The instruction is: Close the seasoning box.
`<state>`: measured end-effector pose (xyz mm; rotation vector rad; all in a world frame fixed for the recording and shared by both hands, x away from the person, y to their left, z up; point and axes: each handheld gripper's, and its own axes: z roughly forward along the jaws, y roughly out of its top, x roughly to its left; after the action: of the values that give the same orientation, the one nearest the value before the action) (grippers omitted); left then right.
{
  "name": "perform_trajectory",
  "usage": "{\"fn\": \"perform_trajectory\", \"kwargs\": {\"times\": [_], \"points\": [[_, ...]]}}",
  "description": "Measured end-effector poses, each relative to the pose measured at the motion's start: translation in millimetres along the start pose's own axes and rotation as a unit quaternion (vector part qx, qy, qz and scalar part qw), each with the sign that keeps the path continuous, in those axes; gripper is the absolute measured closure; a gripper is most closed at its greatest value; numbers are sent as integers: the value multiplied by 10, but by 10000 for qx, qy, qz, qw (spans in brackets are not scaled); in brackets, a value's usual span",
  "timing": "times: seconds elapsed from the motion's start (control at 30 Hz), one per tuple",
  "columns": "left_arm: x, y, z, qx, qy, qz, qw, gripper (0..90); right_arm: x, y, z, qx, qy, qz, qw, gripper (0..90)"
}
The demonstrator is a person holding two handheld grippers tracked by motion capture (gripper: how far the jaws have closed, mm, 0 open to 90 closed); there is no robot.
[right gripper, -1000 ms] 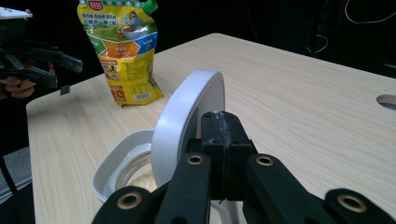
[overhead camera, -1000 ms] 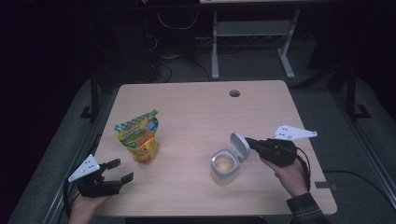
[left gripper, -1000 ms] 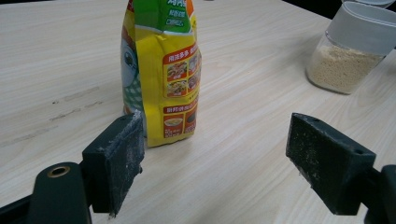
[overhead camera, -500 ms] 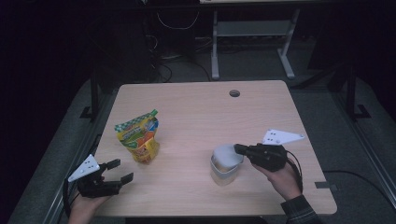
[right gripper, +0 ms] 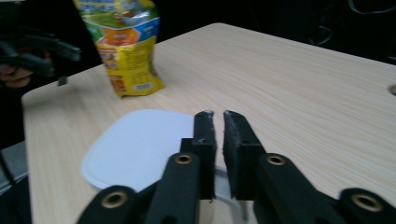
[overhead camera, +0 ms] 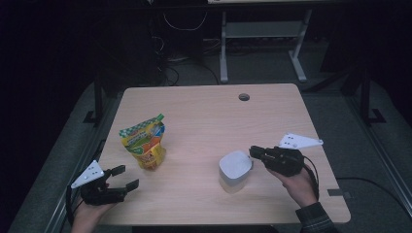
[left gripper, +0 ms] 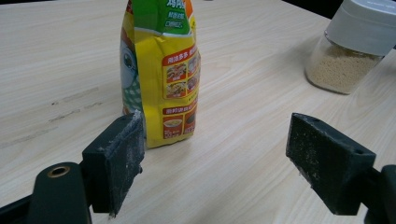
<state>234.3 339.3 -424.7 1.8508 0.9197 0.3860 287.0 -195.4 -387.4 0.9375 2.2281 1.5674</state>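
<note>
A jar of tan grains [overhead camera: 233,180] [left gripper: 343,70] stands right of the table's middle, its white lid [overhead camera: 235,165] [left gripper: 369,23] [right gripper: 135,140] lying flat on top. My right gripper [overhead camera: 252,151] [right gripper: 215,114] reaches in from the right, its jaws pressed nearly together on the lid's right edge. A yellow and green snack bag [overhead camera: 145,143] [left gripper: 161,70] [right gripper: 126,46] stands upright at the left. Near the front left corner my left gripper [overhead camera: 128,176] [left gripper: 219,154] is open wide and holds nothing, a short way in front of the bag.
The wooden table [overhead camera: 204,121] has a round cable hole [overhead camera: 244,97] near its far edge. A metal desk frame [overhead camera: 262,43] and cables [overhead camera: 180,29] stand on the dark floor behind. Bare wood lies between bag and jar.
The lid stood upright in my right gripper a second ago; it has swung down to the left and now lies flat on the jar. The left gripper has stayed put.
</note>
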Motion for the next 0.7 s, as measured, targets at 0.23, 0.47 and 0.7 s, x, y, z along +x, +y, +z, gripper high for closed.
{"fn": "perform_trajectory", "kwargs": {"times": [0.23,0.47,0.7], "points": [[-13,-7,-2,25,-13,35,10000,190,-164,-114,-158,19,-480,247,9985,562],[-12,-15,10,41,-45,54,10000,190,-219,-319,-230,295,-677,276,9969,440],[-33,-13,59,96,-108,110,9998,190,-270,-483,-377,265,-951,352,9945,361]]}}
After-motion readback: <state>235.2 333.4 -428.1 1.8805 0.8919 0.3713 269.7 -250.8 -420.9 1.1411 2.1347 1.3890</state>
